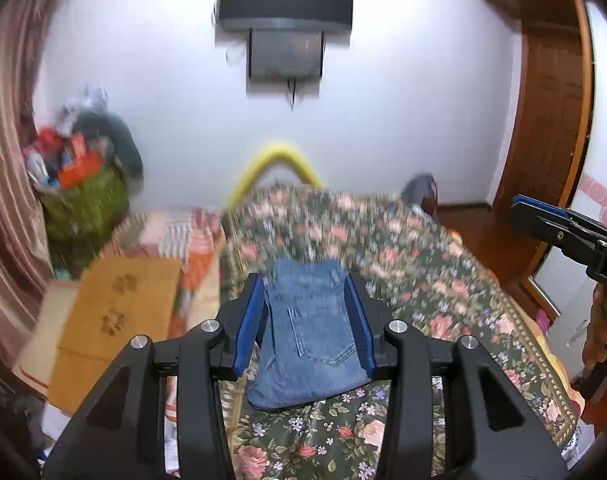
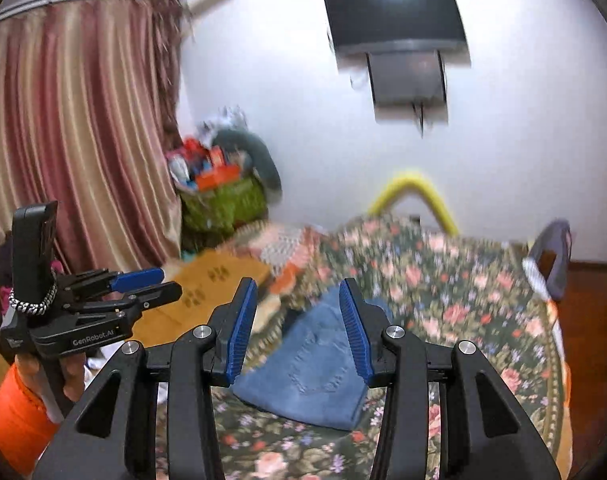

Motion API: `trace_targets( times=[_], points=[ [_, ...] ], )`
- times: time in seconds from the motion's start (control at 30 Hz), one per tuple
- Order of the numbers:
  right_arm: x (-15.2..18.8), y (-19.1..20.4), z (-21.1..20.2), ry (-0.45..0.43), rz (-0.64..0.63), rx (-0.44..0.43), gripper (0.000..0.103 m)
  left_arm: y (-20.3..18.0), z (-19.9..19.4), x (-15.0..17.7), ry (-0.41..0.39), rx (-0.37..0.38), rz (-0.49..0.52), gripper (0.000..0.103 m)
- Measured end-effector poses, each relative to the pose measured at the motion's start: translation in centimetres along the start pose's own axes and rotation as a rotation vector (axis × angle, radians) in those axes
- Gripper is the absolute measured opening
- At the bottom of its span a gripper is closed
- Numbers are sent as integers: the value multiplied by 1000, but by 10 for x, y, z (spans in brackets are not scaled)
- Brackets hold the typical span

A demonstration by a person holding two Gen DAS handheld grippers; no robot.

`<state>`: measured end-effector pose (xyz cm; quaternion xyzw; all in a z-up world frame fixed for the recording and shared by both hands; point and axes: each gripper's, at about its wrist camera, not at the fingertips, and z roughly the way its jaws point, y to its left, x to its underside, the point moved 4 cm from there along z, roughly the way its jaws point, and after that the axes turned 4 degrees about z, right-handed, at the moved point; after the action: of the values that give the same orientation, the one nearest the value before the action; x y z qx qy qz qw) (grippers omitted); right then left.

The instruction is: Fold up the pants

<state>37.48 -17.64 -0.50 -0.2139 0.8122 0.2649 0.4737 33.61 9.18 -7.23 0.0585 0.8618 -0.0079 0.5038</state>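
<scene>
Folded jeans [image 1: 309, 336] lie compact on the bed [image 1: 443, 276] — both claws, left claw [image 1: 307, 320] and right claw [image 2: 299, 332], hang open above them, empty — apparently finished

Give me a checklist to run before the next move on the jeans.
1. Left claw open and holding nothing: ok.
2. Right claw open and holding nothing: ok.
3. Jeans lying in a folded bundle on the floral bedspread: ok.
4. Fold edges even and square: cannot tell, the pictures are blurred.
5. Both claws clear of the denim: ok.
</scene>
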Motion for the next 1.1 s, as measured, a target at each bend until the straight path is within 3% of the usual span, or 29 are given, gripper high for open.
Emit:
trace_targets(
  times=[0.2, 0.37, 0.5, 0.6, 0.73, 0.87, 0.93, 1.1],
  points=[
    [1, 49, -75, -144, -64, 2, 39, -16, -99, -4, -174, -8, 2, 41],
    [22, 77, -113, -215, -90, 26, 39, -29, -154, 14, -275, -51, 13, 43],
    [40, 88, -125, -243, -78, 50, 41, -38, -177, 34, -308, -46, 10, 71],
    [48, 89, -128, -251, -61, 53, 60, -42, -183, 44, -318, -66, 10, 84],
    [56, 92, -137, -271, -36, 84, 78, -39, -189, 53, -331, -57, -26, 99],
    [59, 89, -136, -282, -10, 127, 90, -39, -196, 60, -345, -65, -30, 102],
    [59, 88, -134, -282, -10, 144, 101, -37, -196, 61, -342, -61, -34, 102],
    [62, 91, -136, -288, -29, 160, 103, -42, -200, 65, -349, -62, -29, 102]
  ],
)
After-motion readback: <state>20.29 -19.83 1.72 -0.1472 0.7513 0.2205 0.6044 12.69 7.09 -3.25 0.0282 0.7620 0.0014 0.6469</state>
